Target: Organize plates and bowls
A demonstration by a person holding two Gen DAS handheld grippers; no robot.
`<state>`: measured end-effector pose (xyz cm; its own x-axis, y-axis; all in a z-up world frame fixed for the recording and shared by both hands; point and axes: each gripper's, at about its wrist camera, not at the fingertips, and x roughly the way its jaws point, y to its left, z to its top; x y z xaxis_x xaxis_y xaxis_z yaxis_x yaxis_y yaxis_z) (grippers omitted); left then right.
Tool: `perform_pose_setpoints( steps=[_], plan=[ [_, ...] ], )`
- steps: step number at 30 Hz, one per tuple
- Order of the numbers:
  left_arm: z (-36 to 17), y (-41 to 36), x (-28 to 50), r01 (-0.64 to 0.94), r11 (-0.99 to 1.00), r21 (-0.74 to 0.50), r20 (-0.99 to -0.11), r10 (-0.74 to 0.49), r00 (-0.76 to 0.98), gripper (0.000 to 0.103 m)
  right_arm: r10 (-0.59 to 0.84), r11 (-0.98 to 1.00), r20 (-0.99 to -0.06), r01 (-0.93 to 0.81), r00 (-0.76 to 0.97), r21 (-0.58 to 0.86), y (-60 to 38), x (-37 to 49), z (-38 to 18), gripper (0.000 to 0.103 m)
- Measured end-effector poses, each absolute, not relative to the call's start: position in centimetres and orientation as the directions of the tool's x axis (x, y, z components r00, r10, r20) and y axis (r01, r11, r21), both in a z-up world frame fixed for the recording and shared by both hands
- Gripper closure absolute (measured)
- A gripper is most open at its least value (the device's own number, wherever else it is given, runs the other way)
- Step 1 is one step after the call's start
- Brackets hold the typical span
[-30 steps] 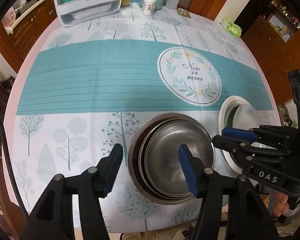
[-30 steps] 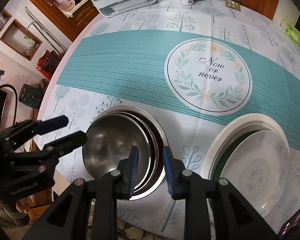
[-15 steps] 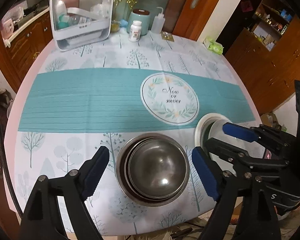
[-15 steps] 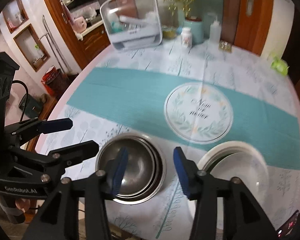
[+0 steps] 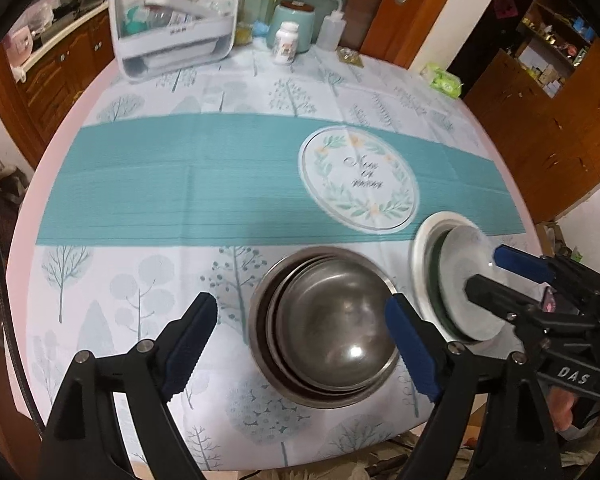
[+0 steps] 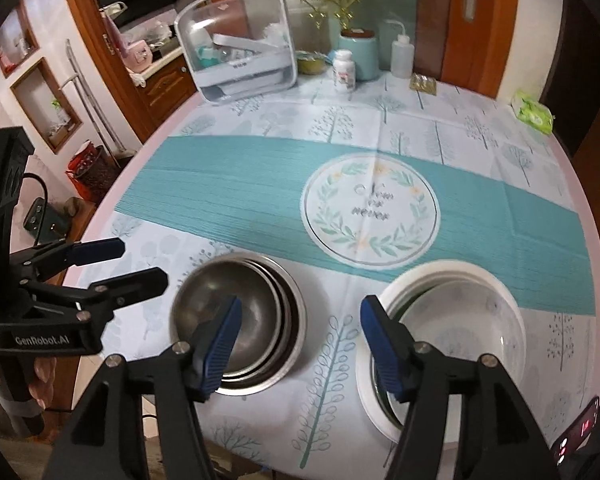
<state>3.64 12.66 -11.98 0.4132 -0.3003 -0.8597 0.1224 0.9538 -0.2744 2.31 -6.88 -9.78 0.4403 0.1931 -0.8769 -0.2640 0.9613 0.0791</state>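
1. The left gripper (image 5: 302,344) is spread wide and holds nothing; the nested steel bowls (image 5: 326,330) sit on the tablecloth (image 5: 180,184) just ahead, between its fingers.
2. The right gripper (image 6: 300,344) is also spread wide and empty; the stacked plates (image 6: 452,320) lie just beyond its right finger, the steel bowls beyond its left.
3. Bowls and plates stand side by side, apart.
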Motion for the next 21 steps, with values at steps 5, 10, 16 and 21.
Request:
perform_pose_setpoints(
  steps=[5, 10, 16, 21],
  plan=[
    [-14.5, 13.2, 4.0, 0.092, 0.948, -0.304, -0.875, -0.316, 0.367, 0.018, 0.200, 0.963, -0.899, -0.245, 0.389, 0.108, -7.3, 2.6, -12.1, 0.041],
    [-17.4, 13.7, 4.2, 0.054, 0.942, -0.330, -0.893, -0.330, 0.306, 0.018, 0.221, 0.962, -0.921, -0.228, 0.320, 0.151, -7.1, 3.0, -14.4, 0.041],
    [-19.9, 14.1, 4.7, 0.018, 0.923, -0.385, -0.896, -0.379, 0.233, 0.018, 0.234, 0.961, -0.937, -0.206, 0.261, 0.183, -6.6, 3.8, -16.3, 0.041],
    [-21.3, 13.9, 5.1, 0.005, 0.909, -0.417, -0.893, -0.410, 0.184, 0.019, 0.242, 0.963, -0.946, -0.174, 0.217, 0.207, -6.4, 4.4, -17.7, 0.041]
  ],
)
